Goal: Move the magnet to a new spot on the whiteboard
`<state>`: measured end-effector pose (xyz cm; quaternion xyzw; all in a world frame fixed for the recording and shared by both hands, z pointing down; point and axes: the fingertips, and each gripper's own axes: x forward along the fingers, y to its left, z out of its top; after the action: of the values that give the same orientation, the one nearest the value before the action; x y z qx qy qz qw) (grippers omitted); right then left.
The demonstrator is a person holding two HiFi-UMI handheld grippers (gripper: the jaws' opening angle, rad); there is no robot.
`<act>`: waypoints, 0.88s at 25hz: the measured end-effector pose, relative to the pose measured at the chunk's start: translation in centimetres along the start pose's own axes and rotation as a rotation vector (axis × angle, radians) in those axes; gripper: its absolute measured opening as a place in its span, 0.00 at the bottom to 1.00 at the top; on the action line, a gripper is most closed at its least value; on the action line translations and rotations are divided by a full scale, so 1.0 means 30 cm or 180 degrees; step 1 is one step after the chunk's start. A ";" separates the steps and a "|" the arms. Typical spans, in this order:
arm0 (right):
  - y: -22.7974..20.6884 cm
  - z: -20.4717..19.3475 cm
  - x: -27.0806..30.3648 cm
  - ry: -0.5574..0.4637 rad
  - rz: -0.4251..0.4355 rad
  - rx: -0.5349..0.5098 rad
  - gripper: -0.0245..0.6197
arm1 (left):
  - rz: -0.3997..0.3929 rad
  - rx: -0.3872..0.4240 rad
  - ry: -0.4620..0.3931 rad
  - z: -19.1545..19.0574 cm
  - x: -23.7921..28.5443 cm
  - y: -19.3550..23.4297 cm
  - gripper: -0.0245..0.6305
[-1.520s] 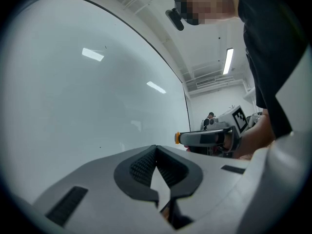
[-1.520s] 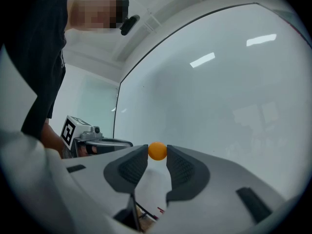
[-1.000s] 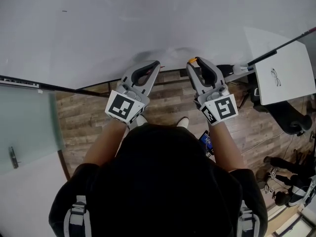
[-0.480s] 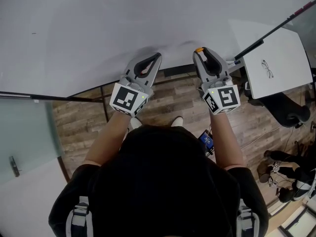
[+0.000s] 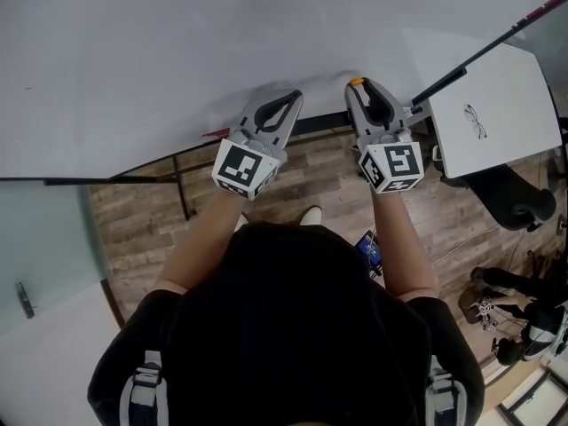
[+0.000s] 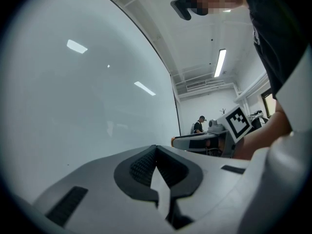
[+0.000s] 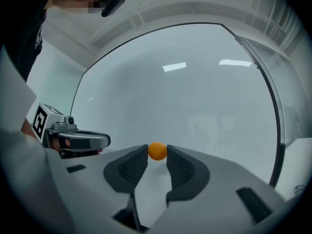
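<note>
A small orange magnet (image 7: 157, 150) sits pinched between the fingertips of my right gripper (image 7: 157, 153), right in front of the whiteboard (image 7: 195, 91). From the head view the magnet (image 5: 357, 84) shows as an orange dot at the tip of the right gripper (image 5: 359, 90), at the whiteboard (image 5: 177, 43). I cannot tell whether it touches the surface. My left gripper (image 5: 293, 97) points level at the board beside it, its jaws shut with nothing between them (image 6: 156, 148).
A white table (image 5: 497, 105) with a pair of glasses lies at the right. The board's dark frame bar (image 5: 115, 180) runs over the wooden floor (image 5: 311, 176). A glass panel (image 5: 44, 238) stands at the left. A person (image 6: 198, 126) stands far off.
Both grippers have moved up the picture toward the whiteboard, the left one also to the right. The right gripper keeps the orange magnet in its jaws.
</note>
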<state>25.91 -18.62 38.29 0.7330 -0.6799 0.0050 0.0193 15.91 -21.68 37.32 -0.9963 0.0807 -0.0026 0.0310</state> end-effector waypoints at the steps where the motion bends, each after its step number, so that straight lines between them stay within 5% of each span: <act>1: -0.021 -0.014 0.007 0.0023 -0.0012 0.0018 0.22 | -0.0001 -0.0007 0.0012 -0.009 0.026 -0.002 0.04; 22: -0.070 -0.120 0.126 0.0210 -0.0266 0.0016 0.22 | -0.0063 -0.0152 0.0149 -0.094 0.099 0.025 0.04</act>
<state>28.36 -22.11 41.96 0.7603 -0.6477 0.0301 0.0401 18.69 -23.05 40.09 -0.9971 0.0716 -0.0243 0.0052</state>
